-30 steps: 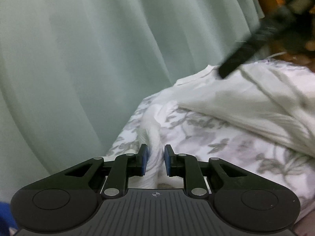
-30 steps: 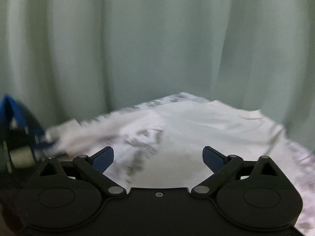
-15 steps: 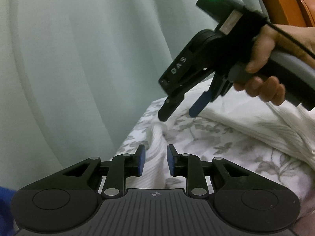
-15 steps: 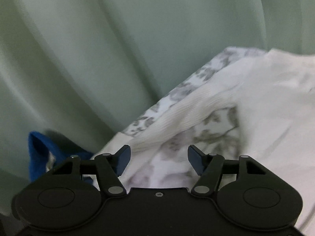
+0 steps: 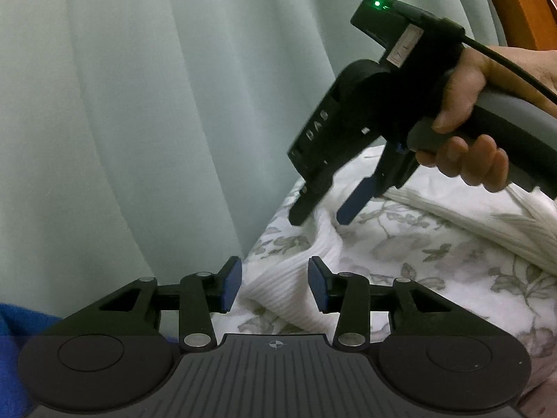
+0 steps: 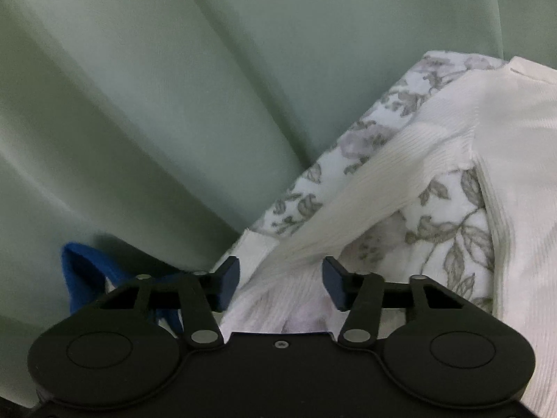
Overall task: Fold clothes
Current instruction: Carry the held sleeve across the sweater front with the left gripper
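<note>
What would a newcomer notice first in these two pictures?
In the left wrist view, the black right gripper in a hand hangs over a white ribbed sweater, its jaws closing on either side of the sleeve. The left gripper is opening around the same sleeve. Behind the floral bedsheet hangs a pale green curtain.

a pale green curtain [image 5: 146,104] hangs in folds from nine to twelve o'clock. a floral bedsheet [image 5: 435,261] spreads toward four o'clock, a blue cloth [image 6: 83,271] bunches at eight, and orange-brown wood [image 5: 515,3] shows at one.
</note>
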The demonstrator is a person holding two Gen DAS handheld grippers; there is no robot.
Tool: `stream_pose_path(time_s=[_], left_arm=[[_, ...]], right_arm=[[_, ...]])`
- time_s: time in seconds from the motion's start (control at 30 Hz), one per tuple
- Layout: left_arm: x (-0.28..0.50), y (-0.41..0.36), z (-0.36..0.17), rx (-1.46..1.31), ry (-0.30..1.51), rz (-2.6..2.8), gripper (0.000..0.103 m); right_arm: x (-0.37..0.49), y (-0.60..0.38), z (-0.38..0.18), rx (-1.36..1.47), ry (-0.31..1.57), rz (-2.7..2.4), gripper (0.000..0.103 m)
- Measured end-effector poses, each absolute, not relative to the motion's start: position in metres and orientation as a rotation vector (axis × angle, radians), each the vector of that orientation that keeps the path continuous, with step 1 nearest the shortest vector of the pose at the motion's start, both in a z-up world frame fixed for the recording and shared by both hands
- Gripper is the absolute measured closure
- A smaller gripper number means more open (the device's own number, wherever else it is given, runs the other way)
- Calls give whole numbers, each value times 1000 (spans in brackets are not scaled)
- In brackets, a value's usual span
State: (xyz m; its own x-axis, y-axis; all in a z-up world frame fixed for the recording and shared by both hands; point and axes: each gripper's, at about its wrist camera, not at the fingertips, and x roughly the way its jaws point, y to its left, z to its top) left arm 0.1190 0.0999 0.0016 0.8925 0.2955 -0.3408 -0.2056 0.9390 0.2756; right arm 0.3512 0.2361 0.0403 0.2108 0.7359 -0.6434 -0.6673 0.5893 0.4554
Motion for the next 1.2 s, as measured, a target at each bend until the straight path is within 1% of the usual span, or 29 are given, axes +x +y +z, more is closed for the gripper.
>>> stream_pose_path(time_s=[0.03, 0.07, 0.1, 0.13, 0.17, 0.2, 0.3, 0.33, 0.37, 0.4, 0.57, 0.73, 0.77, 0.8, 0.83, 0.87, 0.9, 0.97, 1.0, 1.13, 1.17, 1.2], left_arm=[[120, 103, 2, 225, 392, 264, 64], [121, 106, 3, 213, 395, 268, 64], [121, 110, 4, 199, 398, 271, 61], [122, 113, 5, 182, 400, 272, 58], [123, 117, 6, 162, 401, 274, 49], [124, 121, 8, 143, 401, 277, 47], [129, 134, 13, 72, 404, 283, 46], [131, 138, 15, 43, 407, 282, 44], [133, 142, 16, 10, 410, 278, 36], [135, 145, 17, -23, 414, 274, 33], [153, 164, 20, -169, 448, 254, 33], [191, 185, 12, -343, 517, 232, 35], [198, 188, 9, -374, 533, 230, 39], [206, 191, 5, -404, 549, 227, 42], [212, 195, 2, -436, 564, 224, 42], [214, 198, -1, -465, 578, 223, 46], [218, 201, -4, -484, 591, 226, 52], [226, 204, -9, -516, 609, 229, 59], [228, 205, -11, -527, 611, 229, 65], [226, 205, -13, -530, 589, 242, 81], [224, 205, -12, -533, 574, 248, 92], [221, 205, -10, -533, 551, 258, 94]], right_arm=[[351, 236, 39, 83, 953, 972, 59], [351, 235, 37, 84, 958, 971, 68], [350, 234, 36, 82, 958, 970, 81], [349, 232, 36, 71, 953, 969, 89], [348, 231, 35, 58, 946, 967, 92], [346, 229, 35, 39, 932, 963, 93], [339, 223, 32, -18, 884, 954, 93], [338, 221, 31, -32, 872, 950, 93], [336, 217, 30, -48, 860, 948, 93], [334, 215, 28, -62, 851, 945, 93], [333, 201, 17, -103, 831, 928, 93], [332, 190, 10, -108, 826, 928, 93], [332, 189, 9, -104, 828, 928, 93], [332, 189, 8, -100, 828, 927, 93], [332, 189, 8, -99, 826, 929, 93], [332, 188, 8, -99, 824, 931, 93], [332, 189, 8, -99, 823, 932, 93], [332, 189, 7, -101, 820, 935, 93], [332, 188, 7, -100, 818, 937, 93], [333, 187, 7, -87, 817, 940, 93], [333, 187, 7, -82, 815, 942, 93], [332, 186, 7, -76, 808, 945, 93]])
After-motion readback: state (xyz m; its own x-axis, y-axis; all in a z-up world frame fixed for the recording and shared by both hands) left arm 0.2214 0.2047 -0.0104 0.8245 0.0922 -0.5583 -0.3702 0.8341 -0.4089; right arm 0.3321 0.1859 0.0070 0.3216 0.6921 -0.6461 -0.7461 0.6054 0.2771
